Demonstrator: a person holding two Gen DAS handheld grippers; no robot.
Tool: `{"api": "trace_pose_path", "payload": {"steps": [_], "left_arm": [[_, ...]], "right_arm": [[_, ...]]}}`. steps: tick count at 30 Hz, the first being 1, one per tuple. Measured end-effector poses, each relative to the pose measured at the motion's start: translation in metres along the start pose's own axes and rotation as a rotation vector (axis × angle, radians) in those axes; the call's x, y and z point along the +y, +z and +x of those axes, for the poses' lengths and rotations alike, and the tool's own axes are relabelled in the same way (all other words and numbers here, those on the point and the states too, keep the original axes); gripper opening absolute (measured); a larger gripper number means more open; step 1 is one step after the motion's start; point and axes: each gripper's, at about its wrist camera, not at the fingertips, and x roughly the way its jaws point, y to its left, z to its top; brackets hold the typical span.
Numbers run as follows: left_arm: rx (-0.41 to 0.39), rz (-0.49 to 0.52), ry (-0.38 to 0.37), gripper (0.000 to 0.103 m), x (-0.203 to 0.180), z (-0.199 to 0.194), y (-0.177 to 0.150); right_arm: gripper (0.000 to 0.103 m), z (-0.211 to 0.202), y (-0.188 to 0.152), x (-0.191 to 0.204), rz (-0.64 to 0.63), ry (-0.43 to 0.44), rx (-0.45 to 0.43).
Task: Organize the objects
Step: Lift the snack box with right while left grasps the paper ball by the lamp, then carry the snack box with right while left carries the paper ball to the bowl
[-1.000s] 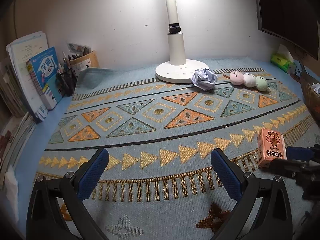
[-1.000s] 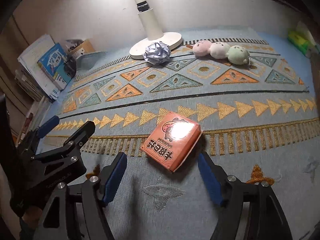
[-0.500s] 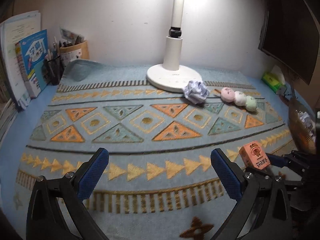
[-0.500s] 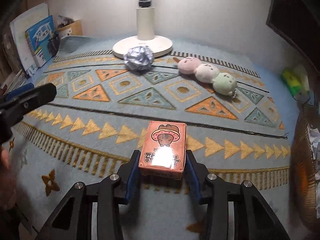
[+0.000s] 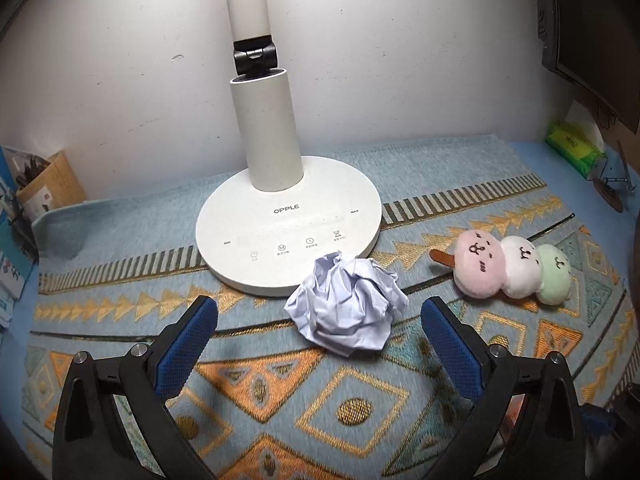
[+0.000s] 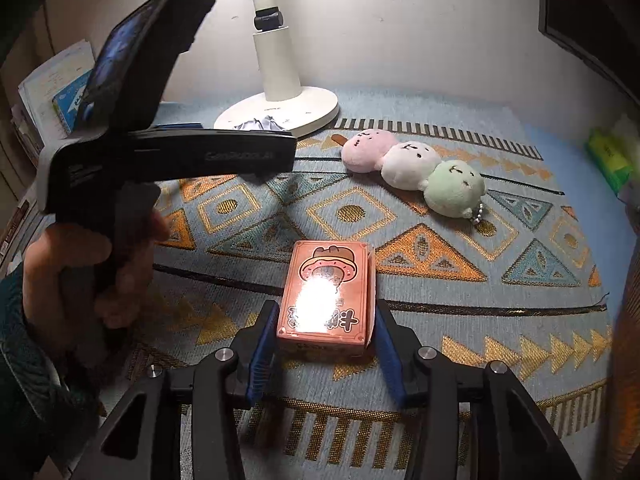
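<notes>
- Left wrist view: we take the white lamp base [image 5: 288, 224] as landmark. At far left of it a cardboard pen holder [image 5: 48, 184] stands against the wall.
- Our left gripper [image 5: 320, 320] has its jaws spread wide and closing; the crumpled paper ball [image 5: 344, 306] lies between the tips, untouched by either pad, against the base's near rim.
- Right of the base, well apart, lies the three-ball plush skewer [image 5: 512, 268] on the patterned mat [image 5: 360, 408].
- Right wrist view: our right gripper [image 6: 326, 330] stands narrow, its jaws easing open, pads against the sides of the pink carton [image 6: 326, 292], nearer us than the base.
</notes>
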Motion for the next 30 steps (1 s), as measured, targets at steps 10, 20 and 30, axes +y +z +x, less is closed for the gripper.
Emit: {"api": "trace_pose_path", "payload": {"steps": [10,20,30], "left_arm": [[0.031,-0.035,-0.083,0.046,0.011,-0.011,-0.010],[-0.008,-0.040,-0.076,0.046,0.024,-0.112,-0.088],[0.017,-0.107,-0.083,0.046,0.022,-0.123,-0.122]], "right_arm": [[0.064,-0.002,-0.004,0.004,0.004,-0.039,-0.001],[0.040,-0.018,-0.015,0.028,-0.023,0.027,-0.048],[0.040,-0.008,-0.026,0.044,-0.008,0.018,0.003]]}}
